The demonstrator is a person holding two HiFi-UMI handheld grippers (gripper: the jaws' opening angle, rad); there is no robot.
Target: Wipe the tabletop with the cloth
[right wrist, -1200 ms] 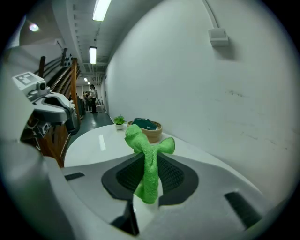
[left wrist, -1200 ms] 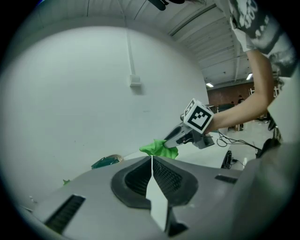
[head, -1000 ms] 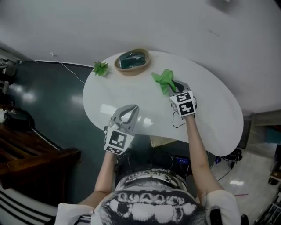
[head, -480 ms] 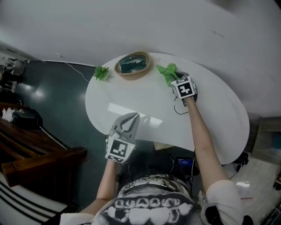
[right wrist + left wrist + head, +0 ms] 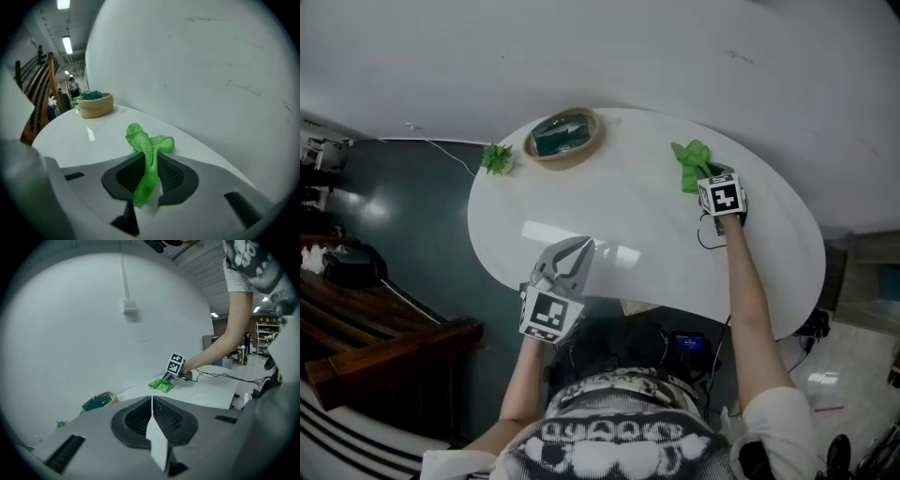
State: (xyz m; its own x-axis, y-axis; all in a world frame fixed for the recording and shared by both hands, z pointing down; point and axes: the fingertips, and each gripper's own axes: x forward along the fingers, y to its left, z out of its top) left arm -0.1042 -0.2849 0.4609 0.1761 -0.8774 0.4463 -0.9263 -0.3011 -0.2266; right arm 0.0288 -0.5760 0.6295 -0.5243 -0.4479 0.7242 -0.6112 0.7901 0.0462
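1. Found the right tongs (image 5: 705, 176) shut on the green cloth (image 5: 689, 159), with one fold pinched between the jaws and the loose rest lying on the white desk (image 5: 609, 220), close to its far edge and toward the right end.
2. Found the left tongs (image 5: 578, 249) closed with nothing between the jaws, held over the near edge of the desk, well apart from the cloth.
3. Judged the cloth as light, soft and limp, not fragile, and likely to bunch up and trail instead of staying flat. Better to grip a thick fold near the middle and to press low, for wider contact with the desk.
4. Compared with one second ago, noted a shift of the cloth and the right tongs along the far edge toward the right, farther from the basket (image 5: 563, 136). Noted almost no change for the left tongs, closed and empty as before.
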